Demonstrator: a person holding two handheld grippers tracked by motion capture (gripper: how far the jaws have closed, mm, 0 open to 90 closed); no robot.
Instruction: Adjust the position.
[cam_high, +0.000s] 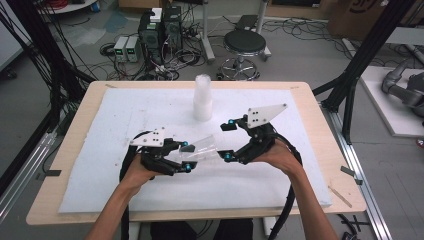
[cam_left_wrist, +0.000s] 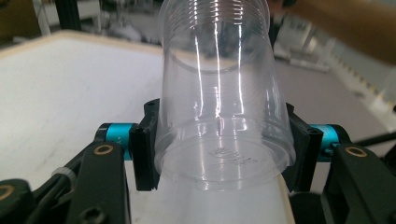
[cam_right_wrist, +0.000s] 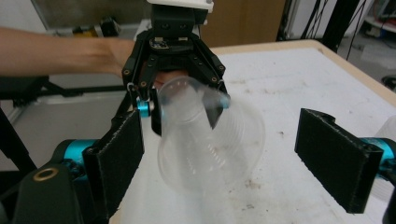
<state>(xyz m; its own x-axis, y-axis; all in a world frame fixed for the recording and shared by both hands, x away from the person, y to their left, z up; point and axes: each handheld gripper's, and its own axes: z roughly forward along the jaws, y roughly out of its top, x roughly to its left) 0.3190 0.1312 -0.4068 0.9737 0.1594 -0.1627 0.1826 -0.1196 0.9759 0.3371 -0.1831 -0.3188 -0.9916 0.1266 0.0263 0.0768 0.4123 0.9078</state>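
Observation:
A clear plastic cup hangs over the middle of the white mat, lying on its side with its mouth toward my right gripper. My left gripper is shut on the cup near its base; in the left gripper view both pads press the cup from either side. My right gripper stands open just beyond the cup's mouth. In the right gripper view its wide-apart jaws flank the cup without touching it, and the left gripper shows behind. A stack of clear cups stands upright at the back centre.
The white foam mat covers most of the wooden table. Black cables trail from both grippers toward the near edge. Beyond the table stand a stool and computer cases on the floor.

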